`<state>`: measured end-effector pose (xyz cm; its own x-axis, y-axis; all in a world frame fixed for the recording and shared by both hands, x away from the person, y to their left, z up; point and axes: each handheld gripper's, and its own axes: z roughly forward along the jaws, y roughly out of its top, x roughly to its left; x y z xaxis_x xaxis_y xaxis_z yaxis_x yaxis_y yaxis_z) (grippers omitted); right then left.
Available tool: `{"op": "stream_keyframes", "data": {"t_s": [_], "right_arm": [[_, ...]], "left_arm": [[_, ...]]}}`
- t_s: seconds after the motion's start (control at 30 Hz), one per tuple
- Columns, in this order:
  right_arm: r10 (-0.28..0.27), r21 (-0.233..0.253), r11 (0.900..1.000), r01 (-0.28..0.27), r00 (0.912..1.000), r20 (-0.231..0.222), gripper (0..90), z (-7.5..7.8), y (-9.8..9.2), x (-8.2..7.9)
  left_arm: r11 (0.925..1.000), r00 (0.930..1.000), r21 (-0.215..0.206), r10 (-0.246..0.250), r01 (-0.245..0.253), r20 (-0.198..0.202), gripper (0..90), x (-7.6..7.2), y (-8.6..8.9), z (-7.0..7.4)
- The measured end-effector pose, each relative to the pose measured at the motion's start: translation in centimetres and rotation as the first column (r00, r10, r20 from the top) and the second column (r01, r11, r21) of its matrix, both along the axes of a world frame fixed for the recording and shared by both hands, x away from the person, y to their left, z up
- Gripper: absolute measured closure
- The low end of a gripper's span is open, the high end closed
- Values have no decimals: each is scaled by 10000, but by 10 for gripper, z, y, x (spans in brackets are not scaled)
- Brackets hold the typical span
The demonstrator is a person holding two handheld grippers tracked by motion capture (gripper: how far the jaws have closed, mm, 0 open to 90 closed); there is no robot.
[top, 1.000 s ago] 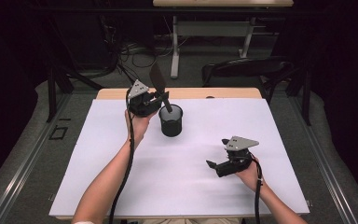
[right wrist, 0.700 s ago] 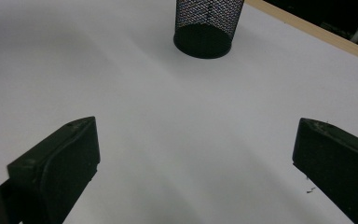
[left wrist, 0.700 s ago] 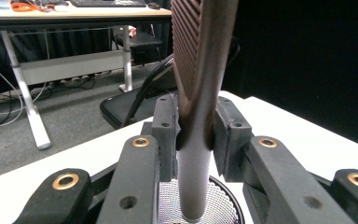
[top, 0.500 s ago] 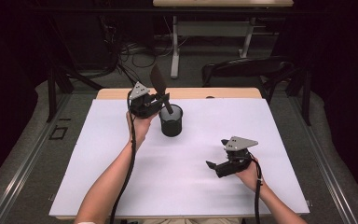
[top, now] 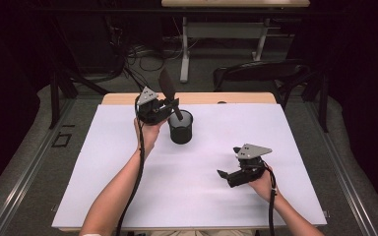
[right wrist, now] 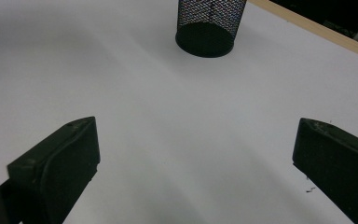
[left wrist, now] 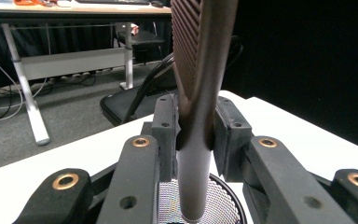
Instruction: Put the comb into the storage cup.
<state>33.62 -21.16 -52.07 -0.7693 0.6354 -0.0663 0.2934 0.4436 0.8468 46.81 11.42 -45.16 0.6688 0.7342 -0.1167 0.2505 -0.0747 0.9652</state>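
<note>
The spatula (top: 168, 89) is a dark utensil w/ a flat, broad blade at the top and a slim round handle below. It stands tilted, blade up and leaning to the far left, handle end down inside the mesh cup (top: 181, 127), which sits on the far-centre part of the white table (top: 295, 142). The left gripper (top: 170, 106) is clamped on the spatula's handle, just above the cup's rim, jaws pinched narrow around it.

The left gripper view gives detail the high view lacks: the blade (left wrist: 200, 46) is ribbed w/ fine parallel grooves, the handle (left wrist: 193, 182) is smooth, matte grey and rounded at its tip, and that tip hangs inside the cup's mouth (left wrist: 223, 205), above the mesh floor. Brass-coloured rivets show on the gripper's black linkage.

The right gripper (top: 225, 174) rests low at the near right of the table, well apart from the cup, jaws spread wide w/ nothing between them. Its own view shows the cup (right wrist: 209, 23) from the side: a round black wire-mesh cylinder w/ a solid dark base, standing upright on the smooth white surface, a pale wooden edge (right wrist: 317, 30) behind it.
</note>
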Motion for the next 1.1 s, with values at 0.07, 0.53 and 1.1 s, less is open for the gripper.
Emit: {"op": "stream_keyframes", "data": {"t_s": [0.07, 0.53, 1.1], "right_arm": [[5, -7, 10000, -4, 10000, 26, 2, 0, 0, 0], [8, -58, 10000, -8, 10000, 7, 2, 0, -1, 0], [-10, -79, 10000, 10, 10000, -5, 2, 0, 0, 0]], "left_arm": [[10000, 10000, -19, 27, -27, 9, 729, 0, 0, 0], [10000, 9997, -19, 44, -45, -220, 729, 3, -2, -6], [9998, 9988, -87, 163, -168, -470, 730, 7, -2, -14]]}}
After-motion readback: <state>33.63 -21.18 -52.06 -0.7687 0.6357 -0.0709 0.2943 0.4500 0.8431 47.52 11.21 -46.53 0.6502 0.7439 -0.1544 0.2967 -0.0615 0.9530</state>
